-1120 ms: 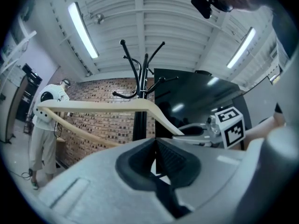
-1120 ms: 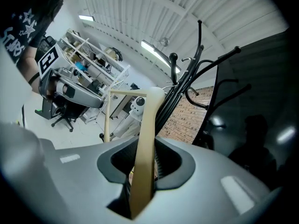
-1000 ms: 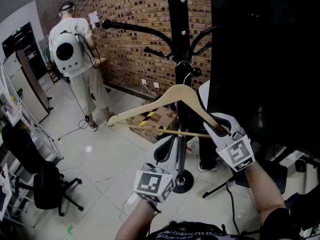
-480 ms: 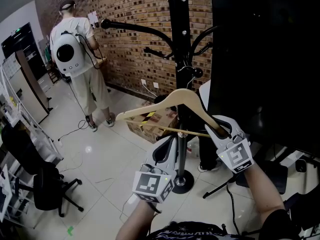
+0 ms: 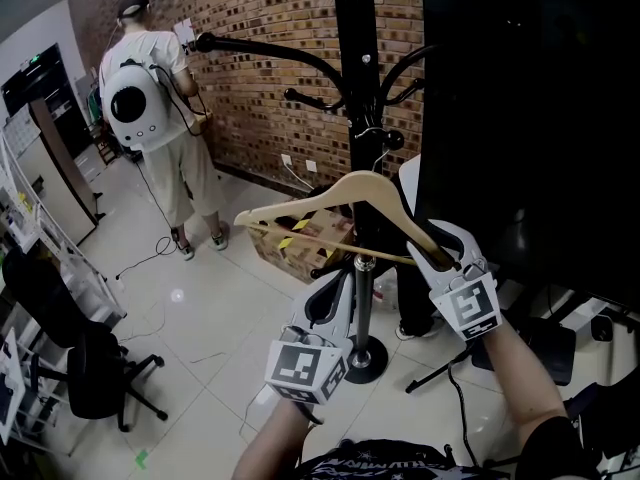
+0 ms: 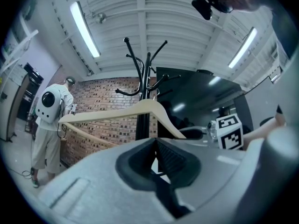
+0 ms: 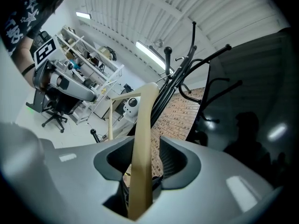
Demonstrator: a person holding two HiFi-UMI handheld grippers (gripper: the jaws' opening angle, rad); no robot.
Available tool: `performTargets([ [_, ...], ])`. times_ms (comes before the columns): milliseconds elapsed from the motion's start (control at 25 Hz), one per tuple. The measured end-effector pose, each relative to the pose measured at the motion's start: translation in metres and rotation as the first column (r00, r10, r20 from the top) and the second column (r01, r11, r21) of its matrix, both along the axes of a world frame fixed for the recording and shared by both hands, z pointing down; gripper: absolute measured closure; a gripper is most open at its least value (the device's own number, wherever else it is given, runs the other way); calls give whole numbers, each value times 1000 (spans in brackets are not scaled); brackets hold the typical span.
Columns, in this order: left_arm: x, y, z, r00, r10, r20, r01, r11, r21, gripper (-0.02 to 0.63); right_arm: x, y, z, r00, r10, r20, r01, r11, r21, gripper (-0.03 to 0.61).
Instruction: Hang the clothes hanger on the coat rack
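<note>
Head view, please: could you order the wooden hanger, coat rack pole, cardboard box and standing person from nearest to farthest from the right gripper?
From the right gripper, whose jaws have just been opening:
1. Wooden hanger, between its jaws.
2. Coat rack pole, just left of it.
3. Cardboard box, beyond the pole, low.
4. Standing person, far left.

left gripper (image 5: 342, 283), right gripper (image 5: 438, 251): grey shells, dark jaws | marker cubes (image 5: 305, 368): white, black squares | shirt (image 5: 375, 460): black, white print
</note>
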State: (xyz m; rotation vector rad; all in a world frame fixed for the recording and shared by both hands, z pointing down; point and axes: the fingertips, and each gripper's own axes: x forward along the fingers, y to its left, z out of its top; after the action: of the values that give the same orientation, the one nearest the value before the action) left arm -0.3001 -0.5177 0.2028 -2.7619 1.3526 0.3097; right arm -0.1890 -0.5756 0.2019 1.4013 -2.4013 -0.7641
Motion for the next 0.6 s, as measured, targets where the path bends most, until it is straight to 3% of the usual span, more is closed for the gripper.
performTargets([
  [400, 6, 2, 0, 1000, 10, 8, -10, 1000, 3, 609, 8, -4, 1, 993, -14, 120, 19, 999, -35, 356],
  [600, 5, -1, 0, 1000, -2, 7, 2, 1000, 2, 609, 14, 1, 3, 991, -16, 133, 22, 999, -44, 351],
])
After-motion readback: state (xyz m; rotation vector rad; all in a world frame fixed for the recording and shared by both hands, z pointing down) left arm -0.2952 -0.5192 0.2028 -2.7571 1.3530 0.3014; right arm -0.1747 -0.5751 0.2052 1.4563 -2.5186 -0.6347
